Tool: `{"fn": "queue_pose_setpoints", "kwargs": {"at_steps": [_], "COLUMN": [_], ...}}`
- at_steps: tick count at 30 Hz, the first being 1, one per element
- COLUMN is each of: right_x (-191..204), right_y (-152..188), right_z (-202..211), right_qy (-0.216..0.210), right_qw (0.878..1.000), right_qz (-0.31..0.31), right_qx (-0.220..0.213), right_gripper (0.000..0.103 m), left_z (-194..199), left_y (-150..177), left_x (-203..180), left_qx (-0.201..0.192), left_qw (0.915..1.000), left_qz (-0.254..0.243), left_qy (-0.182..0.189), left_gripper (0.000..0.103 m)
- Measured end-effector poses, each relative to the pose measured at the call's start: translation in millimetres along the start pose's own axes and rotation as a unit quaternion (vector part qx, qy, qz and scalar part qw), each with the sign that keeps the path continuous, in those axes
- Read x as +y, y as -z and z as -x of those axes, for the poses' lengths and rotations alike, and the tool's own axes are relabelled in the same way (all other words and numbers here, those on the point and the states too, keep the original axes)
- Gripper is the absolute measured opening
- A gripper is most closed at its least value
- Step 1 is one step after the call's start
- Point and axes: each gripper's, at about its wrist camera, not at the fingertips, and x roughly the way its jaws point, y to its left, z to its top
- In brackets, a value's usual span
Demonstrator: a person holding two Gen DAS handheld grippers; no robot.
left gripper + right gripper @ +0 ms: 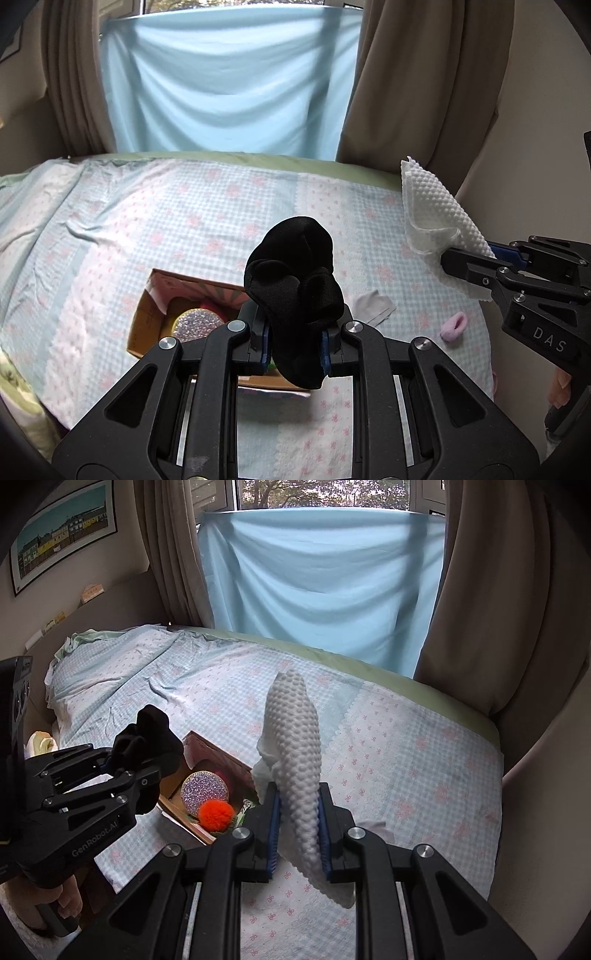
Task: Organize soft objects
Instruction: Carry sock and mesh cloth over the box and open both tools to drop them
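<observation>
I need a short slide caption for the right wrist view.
Right tool shut on a white textured cloth above the bed; left tool holds a black sock over the cardboard box.

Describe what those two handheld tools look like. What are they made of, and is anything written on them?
Both look like matte black plastic linkages with round silver pivot pins. The left tool has blue pads inside its fingers and white "GenRobot.AI" lettering on its side. The right tool has matching blue pads and reads "DAS". No cables show.

Black sock [295,280]: matt knit. White cloth [295,760]: bumpy weave. Box [147,317]: cardboard.
</observation>
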Motion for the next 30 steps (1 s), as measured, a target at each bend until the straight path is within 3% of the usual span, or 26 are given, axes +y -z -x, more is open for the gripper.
{"fn": "queue_pose_setpoints", "kwargs": {"at_steps": [8, 17, 23, 30], "right_x": [46, 81, 85, 74], "right_y": [-19, -29, -26, -5], "right_z": [-35, -87, -117, -163], "right_qy": [0.028, 0.066, 0.094, 0.092], "right_qw": [0.997, 0.983, 0.969, 0.954], "right_qz": [-0.073, -0.164, -0.217, -0.261], "right_qx": [0.026, 0.047, 0.069, 0.120], "right_gripper": [0.017, 0.017, 0.017, 0.017], "left_z": [-11, -57, -95, -137], "left_y": [-20, -36, -31, -16], "left_x": [75, 151, 182, 193], "left_qx": [0.020, 0.057, 0.090, 0.131], "left_qw": [0.9995, 0.9965, 0.9927, 0.9872], "left_qz": [-0.012, -0.045, -0.059, -0.066], "left_qy": [0.019, 0.042, 0.055, 0.063], "left_gripper": [0.017, 0.017, 0.017, 0.017]}}
